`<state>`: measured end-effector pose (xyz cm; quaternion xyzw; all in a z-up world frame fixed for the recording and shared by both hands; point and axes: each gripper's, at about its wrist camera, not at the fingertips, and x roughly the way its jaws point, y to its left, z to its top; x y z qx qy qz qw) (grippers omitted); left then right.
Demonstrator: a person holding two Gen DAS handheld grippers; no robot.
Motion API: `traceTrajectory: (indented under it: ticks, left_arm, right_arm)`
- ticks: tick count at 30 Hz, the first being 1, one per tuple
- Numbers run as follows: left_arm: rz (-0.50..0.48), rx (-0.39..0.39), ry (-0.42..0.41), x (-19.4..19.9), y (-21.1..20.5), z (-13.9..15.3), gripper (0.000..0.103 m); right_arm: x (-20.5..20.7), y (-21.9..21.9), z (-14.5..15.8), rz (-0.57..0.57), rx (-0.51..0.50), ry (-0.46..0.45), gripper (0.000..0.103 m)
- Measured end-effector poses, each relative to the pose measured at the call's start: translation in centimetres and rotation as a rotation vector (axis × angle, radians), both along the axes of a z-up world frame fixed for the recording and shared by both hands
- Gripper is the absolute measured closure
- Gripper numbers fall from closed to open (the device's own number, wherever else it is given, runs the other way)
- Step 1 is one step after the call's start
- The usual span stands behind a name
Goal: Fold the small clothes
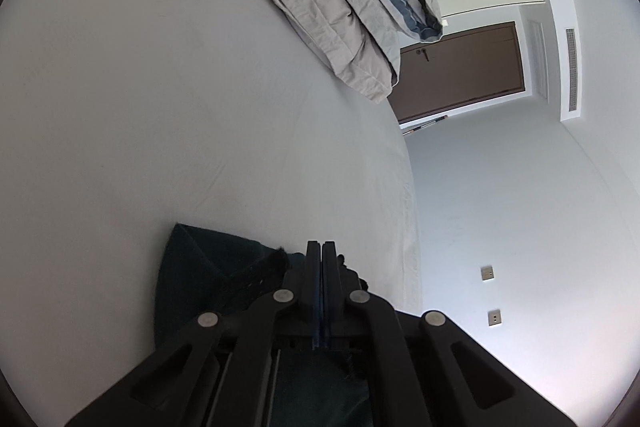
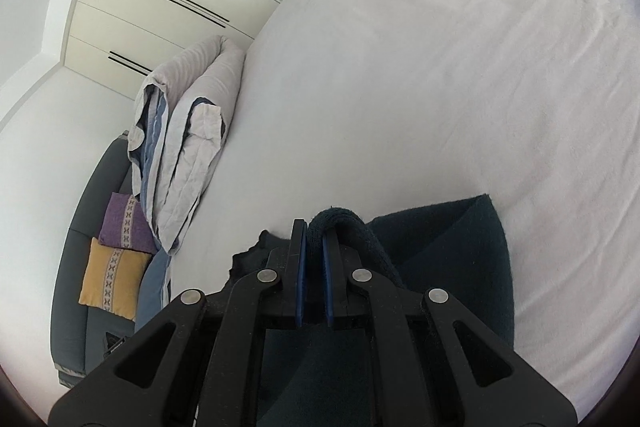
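Right gripper (image 2: 315,227) pinching dark teal cloth (image 2: 460,247), rumpled.

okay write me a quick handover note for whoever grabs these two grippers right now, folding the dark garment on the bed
Left gripper: fingers pressed together, dark garment bunched around the tips, apparently pinched.
Right gripper: narrow gap, thick hem looped over its tip, apparently gripped.
The dark garment lies on the white bed sheet; the grey quilt is bunched at the far edge, apart from it.
Done: both edges seem taken up.
Left: carry the fold over, lay it flat, smooth it. How many folds are already made cannot be told.
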<state>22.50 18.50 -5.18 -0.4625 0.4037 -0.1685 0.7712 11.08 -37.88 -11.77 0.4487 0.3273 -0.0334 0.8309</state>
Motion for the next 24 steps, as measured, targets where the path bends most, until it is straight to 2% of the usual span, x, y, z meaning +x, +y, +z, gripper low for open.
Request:
traceTrajectory:
  ticks: [1, 2, 3, 4, 5, 6, 7, 8, 9, 13, 19, 21, 23, 24]
  left_arm:
    - [-0.012, 0.026, -0.002, -0.2, -0.2, -0.2, 0.096]
    - [-0.030, 0.062, -0.008, -0.6, -0.6, -0.2, 0.080]
    - [-0.048, 0.105, -0.013, -1.1, -1.0, -0.3, 0.070]
    - [-0.063, 0.150, -0.015, -1.6, -1.3, -0.3, 0.049]
    - [-0.072, 0.184, -0.020, -1.9, -1.6, -0.3, 0.036]
    - [-0.080, 0.217, -0.025, -2.1, -1.8, -0.4, 0.034]
    - [-0.089, 0.236, -0.027, -2.2, -2.0, -0.4, 0.032]
    - [-0.100, 0.251, -0.025, -2.1, -2.2, -0.5, 0.032]
    - [-0.110, 0.267, -0.020, -2.0, -2.4, -0.5, 0.032]
    - [-0.154, 0.354, -0.015, -1.2, -3.8, -0.6, 0.032]
    - [-0.225, 0.479, -0.002, 0.8, -6.7, -1.5, 0.034]
    - [-0.237, 0.538, 0.009, 1.1, -7.3, -2.1, 0.044]
    - [-0.245, 0.564, 0.026, 1.4, -7.5, -2.6, 0.065]
    - [-0.244, 0.577, 0.031, 1.7, -7.6, -2.8, 0.069]
  right_arm:
    - [0.6, 0.0, -0.4, -0.004, -0.034, 0.033, 0.093]
    - [1.2, 0.0, -0.8, -0.001, -0.056, 0.056, 0.093]
    - [1.5, 0.0, -1.1, 0.008, -0.064, 0.064, 0.091]
    - [1.4, -0.2, -1.4, 0.017, -0.069, 0.068, 0.089]
    - [1.4, -0.2, -1.6, 0.018, -0.080, 0.077, 0.083]
    - [1.2, -0.3, -1.6, 0.006, -0.106, 0.082, 0.073]
    - [1.1, -0.3, -1.4, -0.002, -0.137, 0.077, 0.067]
    - [0.6, -0.2, -1.0, -0.009, -0.157, 0.070, 0.049]
    - [0.1, -0.1, -0.6, -0.016, -0.171, 0.063, 0.045]
    - [-0.2, 0.6, 1.0, 0.042, -0.237, 0.044, 0.045]
    - [0.7, 4.1, 3.0, 0.162, -0.416, 0.060, 0.045]
    - [0.7, 4.7, 3.1, 0.174, -0.452, 0.073, 0.045]
    - [1.2, 4.8, 2.9, 0.171, -0.476, 0.087, 0.045]
    - [1.4, 4.7, 2.8, 0.170, -0.479, 0.092, 0.045]
